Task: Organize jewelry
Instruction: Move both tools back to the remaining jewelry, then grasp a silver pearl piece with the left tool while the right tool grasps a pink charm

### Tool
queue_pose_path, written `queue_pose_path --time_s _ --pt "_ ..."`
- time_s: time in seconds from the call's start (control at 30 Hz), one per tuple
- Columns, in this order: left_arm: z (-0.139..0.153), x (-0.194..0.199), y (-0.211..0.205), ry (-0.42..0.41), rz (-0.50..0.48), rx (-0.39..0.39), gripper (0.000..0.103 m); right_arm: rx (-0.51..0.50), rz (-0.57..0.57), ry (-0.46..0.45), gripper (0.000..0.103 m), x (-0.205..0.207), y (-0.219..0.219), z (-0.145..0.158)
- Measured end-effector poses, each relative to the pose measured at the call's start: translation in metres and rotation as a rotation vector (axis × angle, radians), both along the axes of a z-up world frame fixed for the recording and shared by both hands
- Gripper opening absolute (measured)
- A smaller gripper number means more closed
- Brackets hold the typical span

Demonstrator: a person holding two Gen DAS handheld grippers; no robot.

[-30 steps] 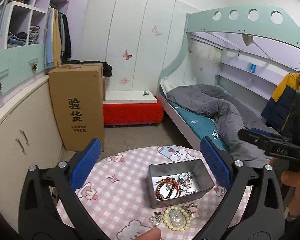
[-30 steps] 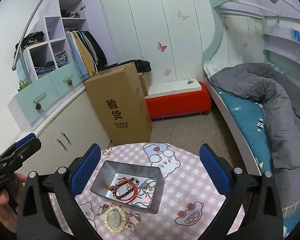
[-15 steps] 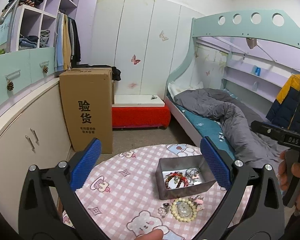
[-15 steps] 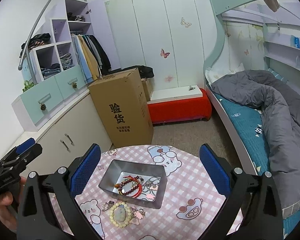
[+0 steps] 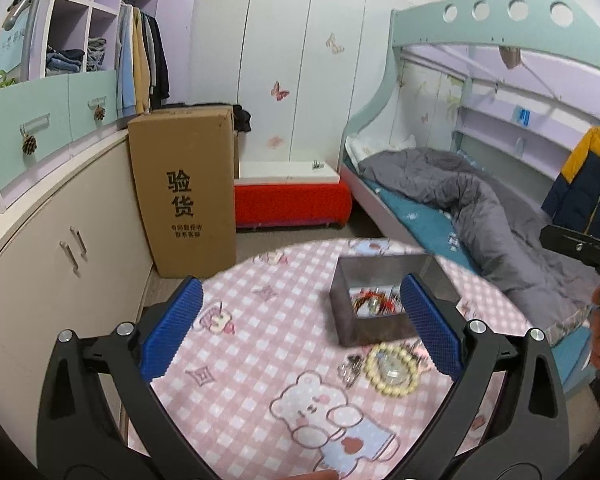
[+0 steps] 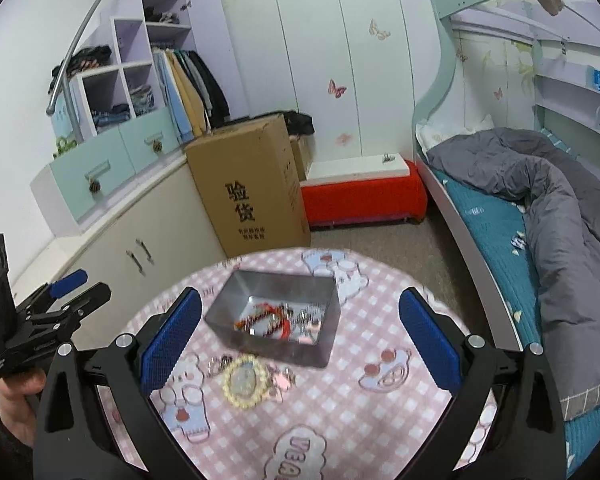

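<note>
Jewelry fills the metal tin [image 6: 272, 322] on the pink checkered table [image 6: 340, 412]; a cream bead bracelet [image 6: 245, 381] lies just near of it. Left gripper [image 5: 298, 326] and right gripper [image 6: 298, 334] both hover spread wide, holding nothing.

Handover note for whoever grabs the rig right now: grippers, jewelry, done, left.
Left gripper: open, empty, above the table.
Right gripper: open, empty, above the table.
Metal tin sits on the pink checked tablecloth; a red beaded bracelet and silvery pieces are already inside.
Left to do: the cream bead bracelet and small trinkets beside it lie on the cloth in front of the tin, not yet picked up.
</note>
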State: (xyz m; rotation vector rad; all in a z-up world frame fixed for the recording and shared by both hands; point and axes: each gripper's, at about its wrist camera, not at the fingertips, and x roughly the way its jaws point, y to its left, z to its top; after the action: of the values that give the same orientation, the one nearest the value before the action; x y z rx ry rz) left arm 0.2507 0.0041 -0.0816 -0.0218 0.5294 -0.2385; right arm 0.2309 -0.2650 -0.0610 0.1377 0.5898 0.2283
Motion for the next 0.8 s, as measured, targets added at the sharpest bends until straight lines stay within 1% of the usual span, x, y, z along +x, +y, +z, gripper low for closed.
queue_pose_path --time_s 0.07,0.23,0.4,0.6,0.73,0.77,0.8 --pt "-0.013 0.001 -0.002 0.03 -0.007 0.007 0.097 0.005 0.004 0.028 0.095 -0.002 0.0 -0.01" --pt "-0.049 0.005 -0.012 0.109 -0.03 0.057 0.097 0.008 0.007 0.104 0.095 -0.006 0.002 -0.038" --pt "-0.075 0.012 -0.023 0.166 -0.046 0.095 0.097 0.006 0.01 0.163 0.095 -0.008 0.006 -0.059" --pt "-0.099 0.024 -0.031 0.23 -0.069 0.122 0.097 0.006 0.016 0.204 0.095 -0.007 0.01 -0.074" --pt "-0.109 0.032 -0.042 0.251 -0.09 0.155 0.096 0.002 0.022 0.224 0.095 -0.004 0.014 -0.082" --pt "-0.113 0.035 -0.046 0.258 -0.093 0.168 0.095 0.001 0.023 0.23 0.095 -0.003 0.015 -0.084" --pt "-0.117 0.038 -0.049 0.273 -0.099 0.174 0.09 0.0 0.025 0.234 0.095 -0.003 0.015 -0.086"
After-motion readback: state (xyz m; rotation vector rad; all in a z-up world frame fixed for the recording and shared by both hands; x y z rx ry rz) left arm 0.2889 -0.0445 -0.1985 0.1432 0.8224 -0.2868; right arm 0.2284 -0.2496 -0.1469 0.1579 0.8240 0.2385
